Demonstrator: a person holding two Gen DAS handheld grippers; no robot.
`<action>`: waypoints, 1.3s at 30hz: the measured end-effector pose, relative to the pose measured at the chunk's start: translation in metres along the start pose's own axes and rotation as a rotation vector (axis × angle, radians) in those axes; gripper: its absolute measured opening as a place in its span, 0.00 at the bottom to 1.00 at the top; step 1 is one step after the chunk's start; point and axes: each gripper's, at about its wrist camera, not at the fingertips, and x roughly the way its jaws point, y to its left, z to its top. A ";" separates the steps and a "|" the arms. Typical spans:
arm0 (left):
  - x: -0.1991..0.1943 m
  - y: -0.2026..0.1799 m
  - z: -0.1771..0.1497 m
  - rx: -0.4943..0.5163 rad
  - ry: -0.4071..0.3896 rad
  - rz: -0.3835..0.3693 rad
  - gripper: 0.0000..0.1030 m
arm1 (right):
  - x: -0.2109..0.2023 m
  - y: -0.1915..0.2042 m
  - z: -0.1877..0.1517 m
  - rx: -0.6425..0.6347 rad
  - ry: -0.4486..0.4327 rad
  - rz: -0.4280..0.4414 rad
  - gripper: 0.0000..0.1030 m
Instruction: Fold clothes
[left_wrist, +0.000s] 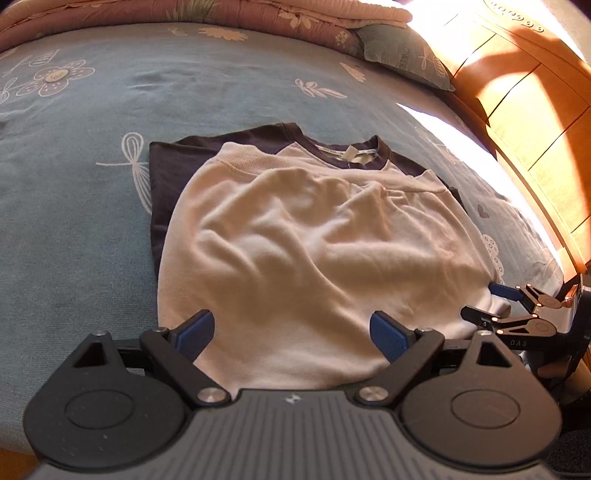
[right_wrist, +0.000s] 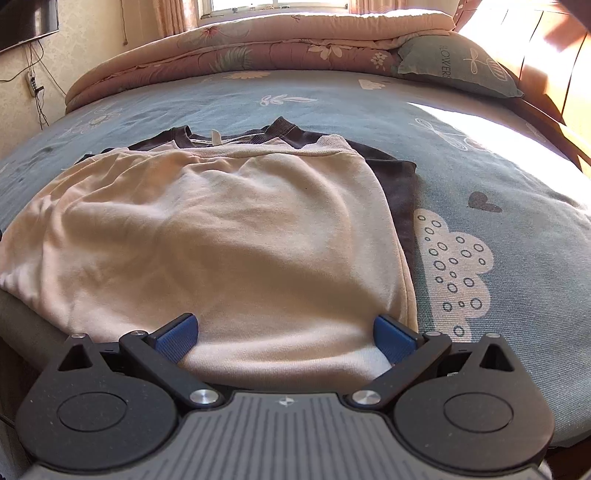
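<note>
My left tool (left_wrist: 293, 334) and right tool (right_wrist: 286, 338) both stand spread wide, gripping nothing, above the near hem of the folded cream cotton shirt with dark navy sleeves (left_wrist: 295, 236). It lies on the blue flower-printed bed sheet (left_wrist: 92, 192); beyond, a folded pink quilt (right_wrist: 258, 48).

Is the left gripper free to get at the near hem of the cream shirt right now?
Probably yes. The left gripper is open and empty, right over the near hem of the cream shirt, with nothing between them. The right gripper, also open, sits off to the side, not in its path.
</note>
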 end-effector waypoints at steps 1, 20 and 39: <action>-0.003 0.008 0.006 -0.019 -0.030 -0.012 0.88 | 0.000 0.000 0.000 0.000 0.001 -0.002 1.00; 0.097 0.164 0.060 -0.513 -0.014 -0.480 0.89 | 0.010 0.008 0.015 0.024 0.084 -0.056 1.00; 0.118 0.156 0.083 -0.349 0.118 -0.606 0.87 | 0.017 0.007 0.025 0.037 0.127 -0.074 1.00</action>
